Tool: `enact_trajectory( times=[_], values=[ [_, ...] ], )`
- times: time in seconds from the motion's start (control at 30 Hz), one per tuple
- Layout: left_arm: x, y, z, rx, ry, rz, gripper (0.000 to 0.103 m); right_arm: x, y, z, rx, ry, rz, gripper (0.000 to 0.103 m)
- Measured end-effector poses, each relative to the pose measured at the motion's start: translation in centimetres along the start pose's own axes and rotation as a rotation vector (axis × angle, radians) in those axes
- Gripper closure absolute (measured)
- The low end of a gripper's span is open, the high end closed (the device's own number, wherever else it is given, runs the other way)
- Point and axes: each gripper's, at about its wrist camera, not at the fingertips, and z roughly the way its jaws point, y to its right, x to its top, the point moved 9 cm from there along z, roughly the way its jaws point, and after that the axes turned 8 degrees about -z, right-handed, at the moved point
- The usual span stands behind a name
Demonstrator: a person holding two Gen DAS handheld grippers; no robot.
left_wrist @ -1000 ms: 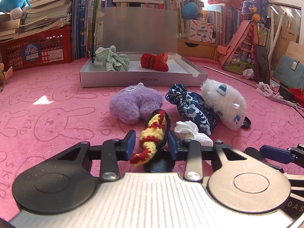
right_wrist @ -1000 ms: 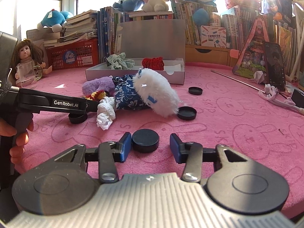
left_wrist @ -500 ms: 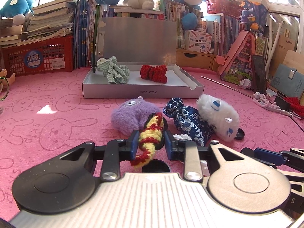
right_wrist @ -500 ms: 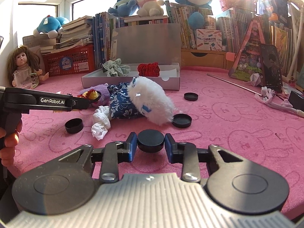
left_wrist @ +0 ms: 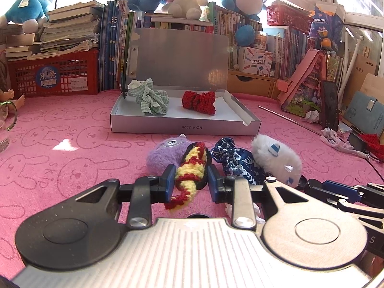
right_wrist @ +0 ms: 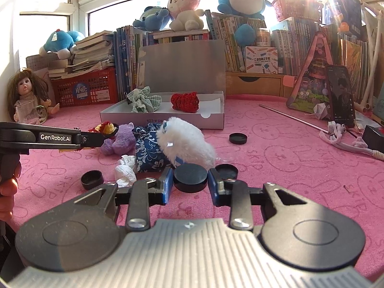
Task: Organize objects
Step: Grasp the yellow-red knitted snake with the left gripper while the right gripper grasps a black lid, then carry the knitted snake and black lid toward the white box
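Note:
My left gripper (left_wrist: 191, 183) is shut on a yellow-and-red crocheted piece (left_wrist: 192, 174) and holds it above the pink mat; it also shows in the right wrist view (right_wrist: 105, 128). My right gripper (right_wrist: 190, 183) is shut on a black round cap (right_wrist: 190, 177), lifted off the mat. An open silver box (left_wrist: 184, 126) stands behind, with a green checked cloth (left_wrist: 150, 99) and a red crocheted bow (left_wrist: 199, 102) inside. A purple plush (left_wrist: 163, 153), a blue patterned pouch (left_wrist: 236, 163) and a white fluffy toy (left_wrist: 276, 158) lie in front of the box.
Loose black caps (right_wrist: 92, 180) (right_wrist: 237, 138) (right_wrist: 226, 171) and a crumpled tissue (right_wrist: 126, 171) lie on the mat. A doll (right_wrist: 26, 98), a red basket (left_wrist: 55, 75), books and plush toys line the back. A phone (right_wrist: 340, 96) and cables (right_wrist: 343, 141) sit at right.
Both grippers closed on their objects and rose: the left lifted the crocheted piece, the right lifted the black cap off the mat.

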Motion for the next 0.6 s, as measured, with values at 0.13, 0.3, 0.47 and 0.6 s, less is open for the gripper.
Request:
enact_trajectory(
  times=[0.13, 0.3, 0.47, 0.6],
  values=[
    [0.3, 0.1, 0.0, -0.003, 0.004, 0.0, 0.069, 0.7, 0.4, 0.4, 0.002, -0.003, 0.017, 0.067],
    [0.7, 0.2, 0.1, -0.002, 0.015, 0.009, 0.069, 1.3, 0.8, 0.9, -0.005, -0.006, 0.022, 0.066],
    [1.2, -0.2, 0.3, 0.003, 0.02, 0.007, 0.069, 2.0, 0.8, 1.4, -0.004, -0.004, 0.007, 0.066],
    [1.7, -0.3, 0.5, 0.005, 0.027, 0.014, 0.069, 2.8, 0.8, 1.8, -0.005, 0.004, -0.005, 0.066]
  ],
)
